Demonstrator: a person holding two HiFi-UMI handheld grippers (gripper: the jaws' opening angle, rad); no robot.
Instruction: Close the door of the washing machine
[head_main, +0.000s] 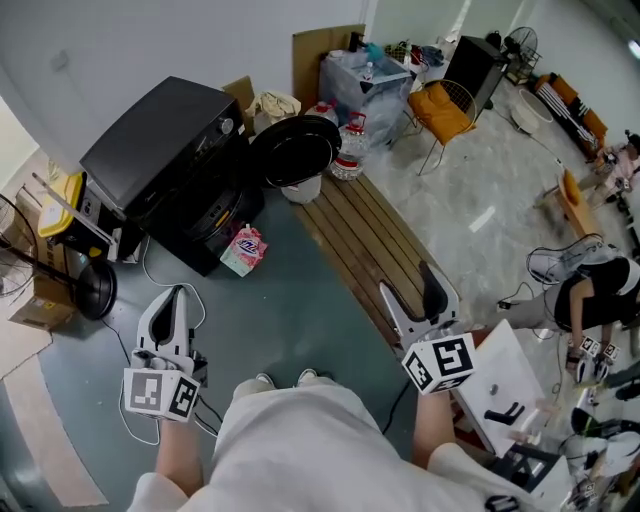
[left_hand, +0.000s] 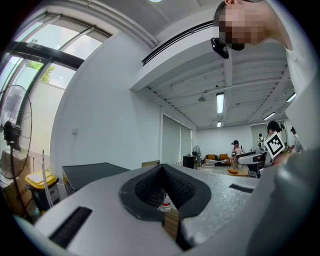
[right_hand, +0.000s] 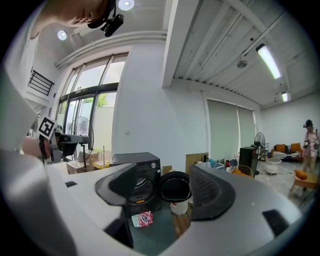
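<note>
Washer (head_main: 165, 160) sits ahead, well apart, its round door (head_main: 295, 150) swung wide open. Right gripper (head_main: 408, 283) gapes empty; left gripper (head_main: 175, 297) is pinched closed on nothing. The door looks rigid and free-swinging: push its outer rim.

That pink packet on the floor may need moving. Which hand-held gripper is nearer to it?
Left. The left hand-held gripper hangs short of the packet, slightly to its left; the right hand-held gripper is farther off, over the bench on its right.
</note>
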